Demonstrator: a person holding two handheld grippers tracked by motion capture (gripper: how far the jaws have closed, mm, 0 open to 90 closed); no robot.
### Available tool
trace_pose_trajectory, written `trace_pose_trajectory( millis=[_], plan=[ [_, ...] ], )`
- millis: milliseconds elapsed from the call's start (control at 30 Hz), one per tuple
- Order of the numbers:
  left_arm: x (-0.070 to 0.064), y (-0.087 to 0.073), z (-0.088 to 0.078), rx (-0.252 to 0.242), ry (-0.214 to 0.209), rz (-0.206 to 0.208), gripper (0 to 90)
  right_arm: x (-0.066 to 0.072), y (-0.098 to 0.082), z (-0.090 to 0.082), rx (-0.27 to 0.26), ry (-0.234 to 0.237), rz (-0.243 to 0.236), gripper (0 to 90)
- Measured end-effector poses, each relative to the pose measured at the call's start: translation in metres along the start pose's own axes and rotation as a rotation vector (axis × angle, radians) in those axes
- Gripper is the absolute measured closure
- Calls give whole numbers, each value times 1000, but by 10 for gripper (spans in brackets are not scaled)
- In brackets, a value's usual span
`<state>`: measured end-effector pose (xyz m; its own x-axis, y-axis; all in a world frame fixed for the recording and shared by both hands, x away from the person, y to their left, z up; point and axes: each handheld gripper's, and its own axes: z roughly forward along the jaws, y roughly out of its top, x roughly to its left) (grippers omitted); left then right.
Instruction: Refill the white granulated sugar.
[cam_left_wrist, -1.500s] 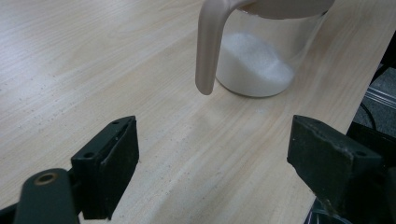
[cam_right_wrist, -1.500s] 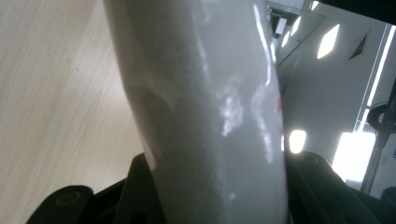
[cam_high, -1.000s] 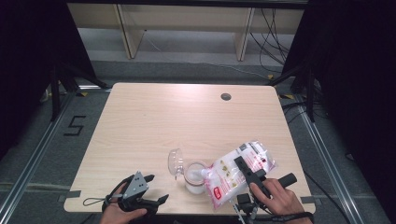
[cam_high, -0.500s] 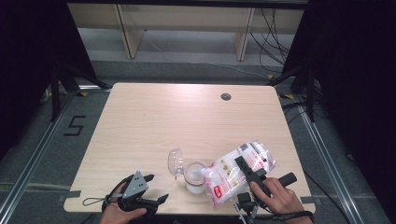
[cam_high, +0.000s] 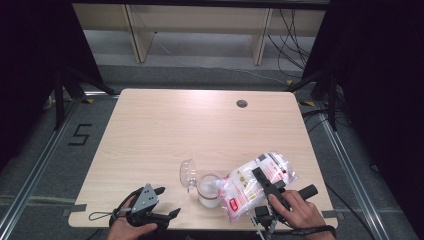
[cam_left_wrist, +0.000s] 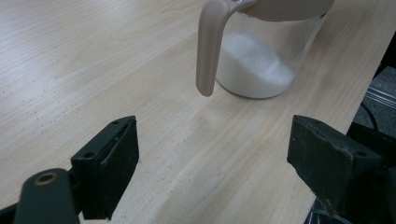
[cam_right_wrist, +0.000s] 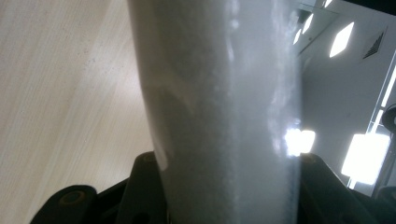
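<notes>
A clear jar (cam_high: 209, 192) holding white granules stands near the table's front edge, with its hinged lid (cam_high: 188, 172) flipped open to the left. My right gripper (cam_high: 265, 184) is shut on a plastic bag (cam_high: 250, 186) of white granules, which is tilted with its lower end at the jar's mouth. In the right gripper view the bag (cam_right_wrist: 219, 112) stands pinched between the two jaws of the gripper (cam_right_wrist: 229, 179). My left gripper (cam_high: 167, 201) rests at the front left, open and holding nothing. In the left gripper view the jar (cam_left_wrist: 261, 60) and its beige handle (cam_left_wrist: 208, 46) are just beyond the jaws of the gripper (cam_left_wrist: 210, 168).
The light wooden table (cam_high: 150, 130) has a round cable hole (cam_high: 242, 103) at the back right. Pale shelving (cam_high: 200, 25) stands behind the table, and dark curtains hang on both sides. The jar and bag sit close to the front edge.
</notes>
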<state>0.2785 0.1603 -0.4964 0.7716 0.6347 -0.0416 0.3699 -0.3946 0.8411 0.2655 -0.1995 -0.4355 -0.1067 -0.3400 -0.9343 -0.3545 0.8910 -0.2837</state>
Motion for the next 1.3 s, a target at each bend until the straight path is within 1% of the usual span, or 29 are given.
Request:
trace_pose_trajectory(
  millis=[33, 67, 100, 167, 200, 233, 300, 333, 367, 433, 500, 533, 567, 600, 633, 667, 767, 833, 1033, 1067, 1100, 1233, 1300],
  plan=[
    [0, 0, 0, -7, 0, 1, 164, 0, 0, 0, 3, 0, -2, 649],
    [0, 0, 0, 0, 0, 10, 164, 1, 0, 0, -3, -12, 3, 649],
    [0, 0, 0, -1, -1, 7, 164, -2, 0, 1, -18, -23, -29, 650],
    [0, 0, 1, -8, 0, 0, 164, -2, 0, 0, -6, -20, -23, 649],
    [0, 0, 0, 1, -5, -1, 164, -3, 1, 0, -11, -29, -33, 649],
    [0, 0, 1, -9, 0, 0, 164, -3, 1, 0, -9, -31, -29, 649],
    [0, 0, 1, -7, -1, 0, 164, -4, 1, -2, -2, -40, -30, 649],
    [0, 0, 0, -3, 3, 3, 164, -5, 1, -2, -6, -44, -44, 649],
    [0, 0, 0, -6, 2, 2, 164, -4, 1, -3, 6, -40, -26, 649],
    [0, 0, 0, 2, -1, 3, 164, -5, 1, -4, -5, -54, -34, 649],
    [0, 0, 0, -6, 4, 3, 164, -5, 1, -5, 3, -53, -18, 649],
    [-1, 0, 1, -11, -4, -3, 163, -7, 2, -5, -6, -58, -33, 649],
    [0, 0, 0, 1, -4, -3, 164, -8, 2, -5, -12, -59, -41, 649],
    [0, 0, 0, -8, 2, 2, 164, -7, 2, -6, -9, -60, -37, 649],
    [0, 0, 0, -7, 0, 3, 164, -7, 3, -6, -3, -59, -29, 649],
    [0, 0, 0, -6, 0, 1, 164, -7, 3, -6, -4, -59, -37, 649],
    [0, 0, 0, -7, 0, 2, 164, -7, 3, -6, -8, -57, -36, 649],
    [0, 0, 0, -6, 0, 1, 164, -7, 3, -6, -7, -55, -23, 649],
    [0, 0, 0, -5, 4, 3, 164, -7, 3, -6, -5, -55, -28, 649],
    [0, 0, 0, -5, 3, 2, 164, -8, 3, -6, -14, -59, -43, 649],
    [0, 0, 0, -4, 9, 6, 164, -8, 3, -6, -13, -60, -40, 649],
    [0, 0, 0, -3, 10, 6, 164, -8, 3, -6, -9, -59, -44, 649],
    [0, 0, 0, -4, 9, 6, 164, -7, 4, -7, 2, -61, -47, 648]
  ],
)
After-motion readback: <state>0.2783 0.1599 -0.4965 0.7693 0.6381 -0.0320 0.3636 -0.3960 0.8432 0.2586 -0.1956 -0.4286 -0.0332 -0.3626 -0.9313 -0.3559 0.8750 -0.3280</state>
